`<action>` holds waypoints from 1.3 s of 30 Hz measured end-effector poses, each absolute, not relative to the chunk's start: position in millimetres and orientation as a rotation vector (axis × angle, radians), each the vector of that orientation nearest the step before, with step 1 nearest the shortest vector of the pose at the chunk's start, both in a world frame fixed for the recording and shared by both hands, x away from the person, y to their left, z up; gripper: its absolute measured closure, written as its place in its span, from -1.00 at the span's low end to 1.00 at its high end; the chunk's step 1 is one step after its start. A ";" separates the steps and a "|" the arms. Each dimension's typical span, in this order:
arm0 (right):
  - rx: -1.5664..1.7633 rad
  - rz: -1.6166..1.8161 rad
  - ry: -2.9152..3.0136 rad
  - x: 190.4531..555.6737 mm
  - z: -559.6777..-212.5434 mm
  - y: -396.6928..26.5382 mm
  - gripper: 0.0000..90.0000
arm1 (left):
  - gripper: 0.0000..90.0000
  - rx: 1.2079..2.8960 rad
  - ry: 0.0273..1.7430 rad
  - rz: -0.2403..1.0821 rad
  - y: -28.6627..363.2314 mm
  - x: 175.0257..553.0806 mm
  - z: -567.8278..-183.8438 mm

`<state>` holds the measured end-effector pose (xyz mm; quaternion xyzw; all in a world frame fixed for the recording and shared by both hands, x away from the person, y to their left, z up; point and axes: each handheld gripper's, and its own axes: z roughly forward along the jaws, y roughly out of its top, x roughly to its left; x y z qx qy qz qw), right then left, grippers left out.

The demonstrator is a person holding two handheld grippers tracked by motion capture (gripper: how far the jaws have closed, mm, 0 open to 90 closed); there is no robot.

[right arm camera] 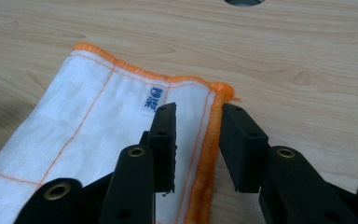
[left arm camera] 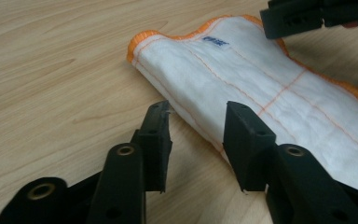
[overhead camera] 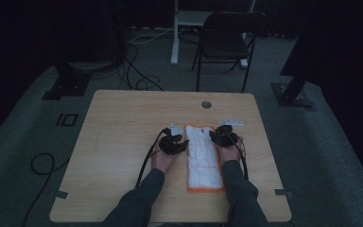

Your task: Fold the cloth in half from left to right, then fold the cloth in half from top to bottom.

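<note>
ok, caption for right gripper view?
Right gripper open, jaws straddling the folded cloth's orange-hemmed edge on the table.

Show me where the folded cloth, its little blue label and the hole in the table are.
folded cloth (overhead camera: 202, 158), high view, on its white middle.
blue label (right arm camera: 154, 98), right gripper view, on the blue print near the orange hem.
hole in the table (overhead camera: 206, 104), high view, on the round opening near the far edge.

Only text: small blue print on cloth, near its orange-hemmed far edge, approx 2 o'clock of cloth center in right gripper view. Looks like 2 CJK chars, not legible. Same mark in left gripper view as a blue label, too blurred to read.
</note>
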<state>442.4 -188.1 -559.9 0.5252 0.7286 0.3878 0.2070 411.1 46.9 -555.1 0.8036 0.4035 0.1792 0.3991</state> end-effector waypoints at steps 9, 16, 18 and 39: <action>1.484 1.069 2.026 442.1 -564.3 -186.1 0.41 | 0.26 2.038 1.056 0.438 40.3 421.4 -557.1; 1.483 1.062 2.024 441.9 -563.7 -190.3 0.40 | 0.24 2.032 1.078 0.434 38.3 423.4 -559.8; 1.486 1.059 2.024 441.8 -564.5 -191.3 0.40 | 0.23 2.029 1.085 0.432 38.4 423.9 -560.4; 1.519 1.053 2.032 445.4 -571.5 -192.2 0.39 | 0.20 2.043 1.126 0.411 38.4 429.4 -568.7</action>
